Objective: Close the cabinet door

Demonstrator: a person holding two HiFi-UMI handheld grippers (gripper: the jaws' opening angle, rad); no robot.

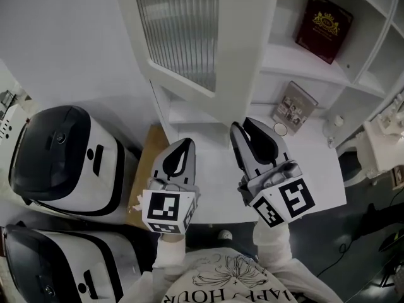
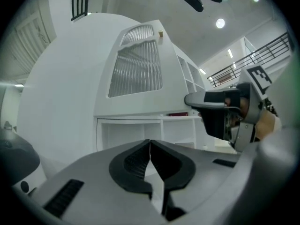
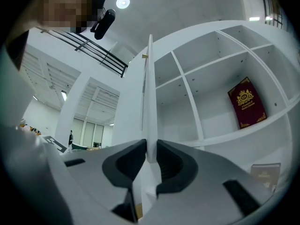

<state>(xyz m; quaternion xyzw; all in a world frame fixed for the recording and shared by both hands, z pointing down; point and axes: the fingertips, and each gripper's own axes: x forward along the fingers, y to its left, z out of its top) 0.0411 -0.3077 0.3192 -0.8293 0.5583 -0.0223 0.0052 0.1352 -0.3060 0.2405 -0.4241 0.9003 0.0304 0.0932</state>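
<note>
Right gripper view shows my right tool [image 3: 151, 150] pinched onto the thin free edge of the cabinet door [image 3: 149, 97]. The door stands swung out from the white shelves [image 3: 206, 102], where a dark red book [image 3: 247, 102] leans. My left tool [image 2: 150, 146] has its jaws pressed together on nothing, just beside the right one and facing the door's ribbed glass.

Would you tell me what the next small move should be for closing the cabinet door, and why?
Probably swing the right tool a little rightward toward the shelves, carrying the cabinet door with it. The door stands open, its edge between that tool's jaws, which appear to grip it; the left tool is shut and empty.
</note>
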